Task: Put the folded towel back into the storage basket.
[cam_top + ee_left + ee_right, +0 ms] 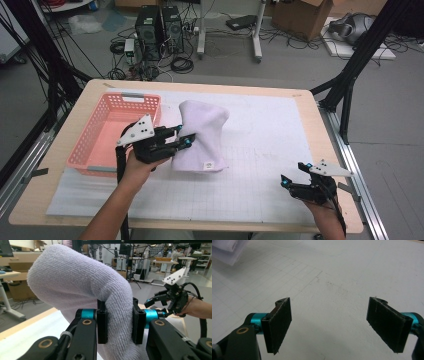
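A folded white towel (202, 135) hangs lifted over the white gridded mat (260, 150), its upper part bulging above the table and its lower edge near the mat. My left gripper (182, 138) is shut on the towel's left side. In the left gripper view the thick terry towel (82, 285) is pinched between the two black pads (102, 326). My right gripper (295, 174) rests low at the table's front right, open, with nothing between its jaws. In the right gripper view its pads (279, 323) stand wide apart over bare mat, and a corner of the towel (229, 250) lies at the top left.
A pink plastic basket (85, 145) stands on the table's left, just beside my left hand. The wooden table edge (330, 145) runs along the right. Computer towers (159, 30), cables and a cardboard box (305, 15) sit on the floor beyond the table.
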A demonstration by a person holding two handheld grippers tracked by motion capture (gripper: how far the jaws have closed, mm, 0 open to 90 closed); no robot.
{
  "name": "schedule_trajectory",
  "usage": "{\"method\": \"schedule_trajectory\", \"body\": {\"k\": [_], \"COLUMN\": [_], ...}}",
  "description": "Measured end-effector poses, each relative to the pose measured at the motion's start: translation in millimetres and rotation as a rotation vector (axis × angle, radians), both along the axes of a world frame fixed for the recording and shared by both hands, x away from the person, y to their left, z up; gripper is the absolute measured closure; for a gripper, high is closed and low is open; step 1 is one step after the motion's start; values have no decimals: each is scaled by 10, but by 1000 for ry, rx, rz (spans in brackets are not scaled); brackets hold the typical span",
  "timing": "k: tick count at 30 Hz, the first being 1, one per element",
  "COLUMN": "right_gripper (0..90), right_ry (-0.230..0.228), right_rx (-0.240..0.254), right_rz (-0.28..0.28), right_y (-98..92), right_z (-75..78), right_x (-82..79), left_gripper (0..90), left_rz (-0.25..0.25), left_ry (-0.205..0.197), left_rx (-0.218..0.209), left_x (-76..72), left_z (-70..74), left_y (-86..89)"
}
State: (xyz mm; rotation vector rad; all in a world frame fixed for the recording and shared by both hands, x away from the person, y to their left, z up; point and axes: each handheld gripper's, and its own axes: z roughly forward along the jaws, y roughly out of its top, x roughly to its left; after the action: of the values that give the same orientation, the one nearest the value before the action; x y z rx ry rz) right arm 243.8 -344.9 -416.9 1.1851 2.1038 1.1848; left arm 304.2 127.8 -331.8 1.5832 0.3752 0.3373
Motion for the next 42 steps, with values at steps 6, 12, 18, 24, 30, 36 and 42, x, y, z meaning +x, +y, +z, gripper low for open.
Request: {"method": "schedule_trajectory", "body": {"k": [6, 12, 18, 24, 30, 36, 42], "right_gripper": [191, 191, 191, 191, 191, 191, 191], "right_ry": [0, -1, -1, -3, -3, -5, -4], "right_rx": [0, 1, -2, 0, 2, 0, -2], "right_rz": [-3, -1, -3, -1, -3, -5, -5], "right_y": [1, 5, 13, 22, 20, 21, 25], "right_z": [1, 2, 3, 6, 9, 10, 11], "right_x": [0, 6, 14, 15, 15, 19, 20], "left_gripper": [726, 726, 726, 726, 726, 726, 726], "left_rz": [25, 54, 80, 108, 158, 186, 224], "left_ry": [-4, -7, -12, -21, -24, -30, -29], "left_rx": [-8, -14, -24, -39, -58, -63, -69], "left_x": [11, 38, 59, 45, 26, 18, 30], "left_z": [69, 146, 226, 277, 314, 363, 404], "left_y": [138, 310, 504, 655, 897, 1078, 1281]}}
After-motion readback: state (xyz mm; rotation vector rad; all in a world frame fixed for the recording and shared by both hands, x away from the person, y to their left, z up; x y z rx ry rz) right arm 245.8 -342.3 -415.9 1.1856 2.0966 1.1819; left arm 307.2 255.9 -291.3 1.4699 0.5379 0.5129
